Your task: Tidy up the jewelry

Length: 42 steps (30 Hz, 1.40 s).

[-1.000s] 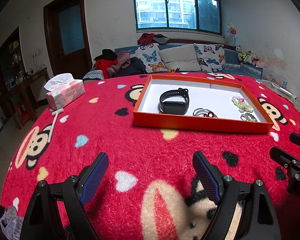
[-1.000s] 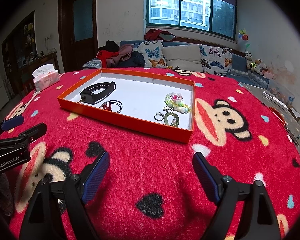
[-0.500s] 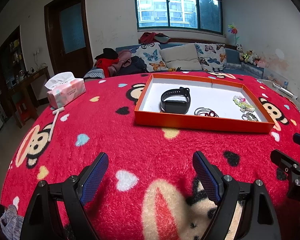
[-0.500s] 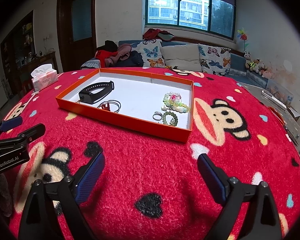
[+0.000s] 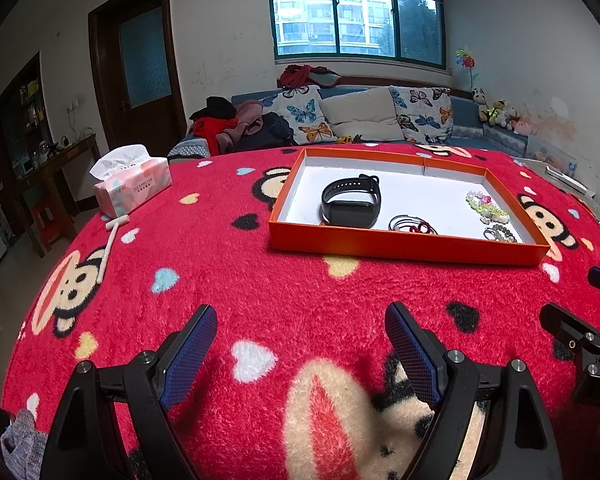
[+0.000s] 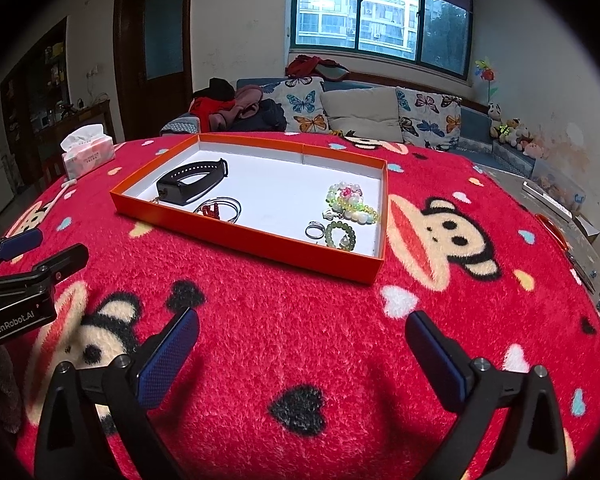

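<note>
An orange tray with a white floor lies on the red monkey-print blanket. It holds a black smart band, thin bangles with a red piece, a pastel bead bracelet, a green bead bracelet and a silver ring. My left gripper is open and empty, low over the blanket in front of the tray. My right gripper is open and empty, to the right of the left one.
A pink tissue box and a white stick lie at the left of the blanket. A sofa with butterfly pillows stands behind. Small items lie on the table's right edge.
Both grippers have drawn back and risen slightly from the tray. The right gripper's fingers have opened a little wider. Nothing in the tray has moved.
</note>
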{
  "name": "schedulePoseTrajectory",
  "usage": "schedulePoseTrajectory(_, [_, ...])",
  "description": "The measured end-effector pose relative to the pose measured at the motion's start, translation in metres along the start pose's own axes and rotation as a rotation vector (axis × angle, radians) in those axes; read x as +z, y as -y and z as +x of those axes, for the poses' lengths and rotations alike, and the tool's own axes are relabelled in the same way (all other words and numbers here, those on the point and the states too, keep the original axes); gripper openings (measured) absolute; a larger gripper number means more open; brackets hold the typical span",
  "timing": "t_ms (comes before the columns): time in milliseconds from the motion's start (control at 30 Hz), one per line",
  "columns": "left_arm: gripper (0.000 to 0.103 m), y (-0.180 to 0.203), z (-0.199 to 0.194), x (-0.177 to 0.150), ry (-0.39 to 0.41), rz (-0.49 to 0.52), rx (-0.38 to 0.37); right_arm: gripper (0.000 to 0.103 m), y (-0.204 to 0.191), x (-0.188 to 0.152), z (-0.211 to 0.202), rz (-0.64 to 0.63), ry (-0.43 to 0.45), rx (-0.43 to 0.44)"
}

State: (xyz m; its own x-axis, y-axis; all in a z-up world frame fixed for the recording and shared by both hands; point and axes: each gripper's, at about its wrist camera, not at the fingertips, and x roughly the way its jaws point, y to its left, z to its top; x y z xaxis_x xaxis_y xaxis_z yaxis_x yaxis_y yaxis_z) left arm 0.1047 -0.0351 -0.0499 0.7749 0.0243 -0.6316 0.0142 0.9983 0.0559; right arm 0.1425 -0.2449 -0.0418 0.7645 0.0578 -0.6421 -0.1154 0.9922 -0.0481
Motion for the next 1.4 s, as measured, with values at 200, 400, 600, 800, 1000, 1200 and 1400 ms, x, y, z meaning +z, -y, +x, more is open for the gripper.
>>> schedulePoseTrajectory(200, [0.091,0.0001,0.0,0.0,0.001,0.001,0.0,0.103,-0.0015,-0.0002,0.0025,0.002,-0.004,0.001])
schedulePoseTrajectory(400, [0.091,0.0003,0.0,0.0,0.001,0.001,0.0,0.103,-0.0019,-0.0003,0.0034,0.003,-0.006,0.001])
schedulePoseTrajectory(600, [0.091,0.0002,0.0006,-0.0002,0.0,0.001,0.003,0.103,-0.0007,-0.0005,0.0037,0.009,-0.009,0.002])
schedulePoseTrajectory(800, [0.091,-0.0001,0.001,-0.0005,-0.002,0.0,0.003,0.103,0.0015,-0.0011,0.0034,0.018,-0.015,0.0])
schedulePoseTrajectory(1000, [0.091,0.0,0.001,-0.0003,-0.002,0.001,0.003,0.103,0.0018,-0.001,0.0036,0.018,-0.011,0.001])
schedulePoseTrajectory(1200, [0.091,-0.0004,0.0011,-0.0003,-0.004,0.001,0.003,0.103,0.0033,-0.0008,0.0042,0.023,-0.02,0.002])
schedulePoseTrajectory(1400, [0.091,-0.0031,0.0018,-0.0019,0.001,0.0,0.003,0.103,0.006,-0.001,0.0032,0.04,-0.02,0.005])
